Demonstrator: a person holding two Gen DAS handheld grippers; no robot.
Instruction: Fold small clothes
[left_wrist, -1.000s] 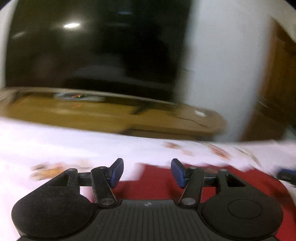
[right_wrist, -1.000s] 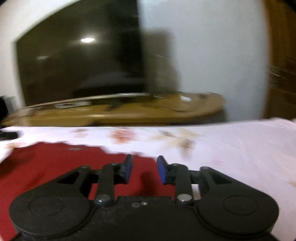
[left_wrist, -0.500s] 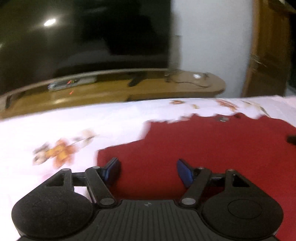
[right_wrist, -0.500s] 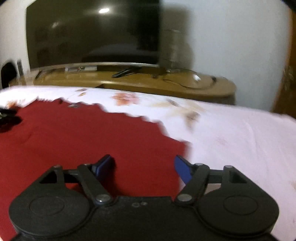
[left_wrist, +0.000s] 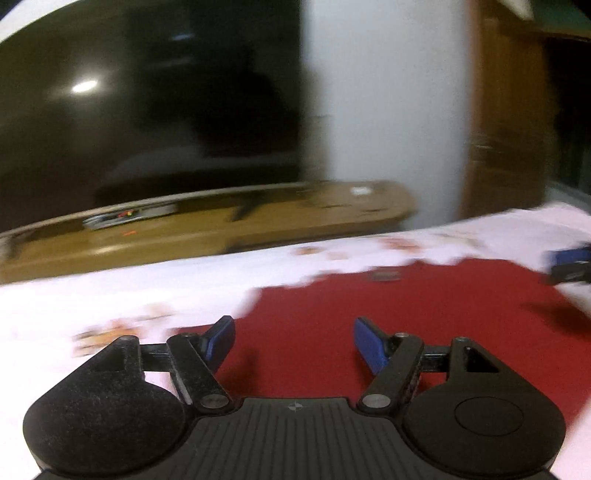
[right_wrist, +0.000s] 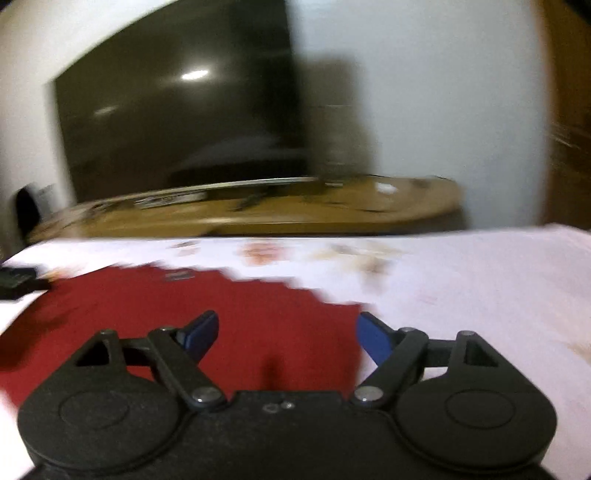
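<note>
A small dark red garment (left_wrist: 388, 314) lies flat on a white floral bedsheet (left_wrist: 110, 295); it also shows in the right wrist view (right_wrist: 221, 306). My left gripper (left_wrist: 294, 343) is open and empty over the garment's left part. My right gripper (right_wrist: 288, 336) is open and empty over the garment's right edge. The right gripper's tip shows at the far right of the left wrist view (left_wrist: 569, 264). The left gripper's tip shows at the left edge of the right wrist view (right_wrist: 18, 282). Both views are blurred.
A wooden TV stand (left_wrist: 221, 229) with a large dark TV (left_wrist: 147, 110) stands beyond the bed. A white wall (left_wrist: 388, 110) and a wooden door frame (left_wrist: 506, 110) are to the right. The sheet (right_wrist: 480, 295) extends right of the garment.
Both grippers have opened wider over the second and swung over the red garment. Both views have tilted and blurred since half a second ago.
</note>
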